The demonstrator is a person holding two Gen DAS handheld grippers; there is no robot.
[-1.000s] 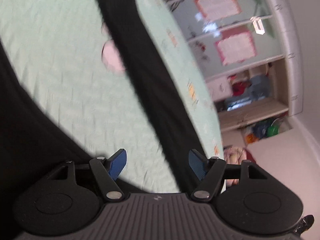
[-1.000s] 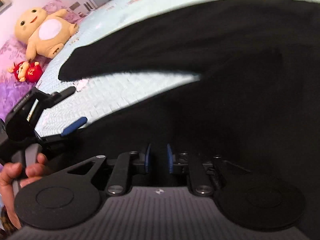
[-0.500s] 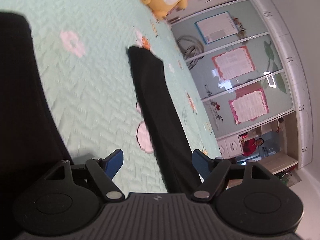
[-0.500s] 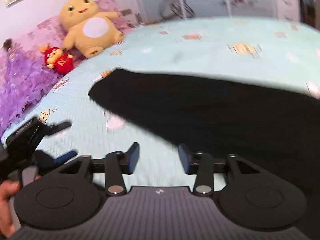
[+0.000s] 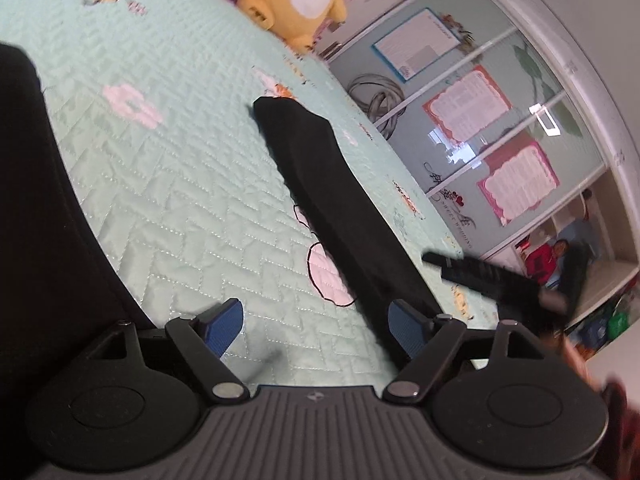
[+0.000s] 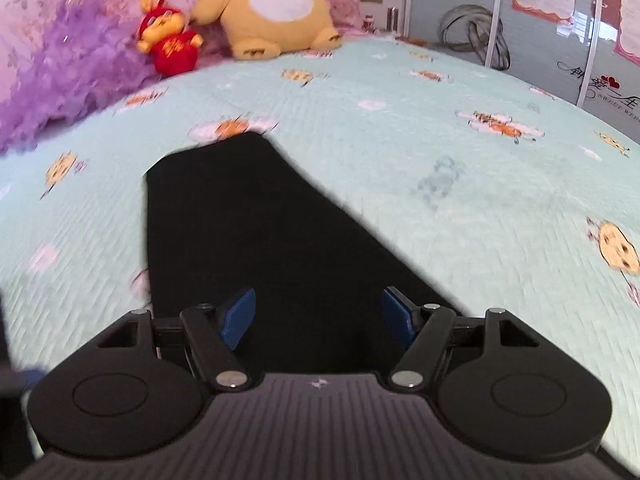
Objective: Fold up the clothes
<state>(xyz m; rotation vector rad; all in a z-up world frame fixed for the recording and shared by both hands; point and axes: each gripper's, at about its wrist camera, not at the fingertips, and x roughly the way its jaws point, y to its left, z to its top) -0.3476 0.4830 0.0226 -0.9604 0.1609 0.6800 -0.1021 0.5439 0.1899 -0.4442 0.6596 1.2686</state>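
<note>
Long black fabric trouser leg (image 6: 256, 232) laid flat ahead of right gripper (image 6: 316, 314), ready for folding; left gripper (image 5: 316, 322) likewise spread, nothing pinched.

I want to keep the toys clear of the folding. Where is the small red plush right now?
In the right wrist view the small red plush sits at the far upper left of the bed, beside the yellow plush and well beyond the black garment.

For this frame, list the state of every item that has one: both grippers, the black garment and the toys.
left gripper: open, empty, above the bedspread.
right gripper: open, empty, over the sleeve.
black garment sleeve: lying flat, stretched out on the bedspread.
yellow plush toy: sitting upright at the head of the bed.
red plush toy: upright beside it.
</note>
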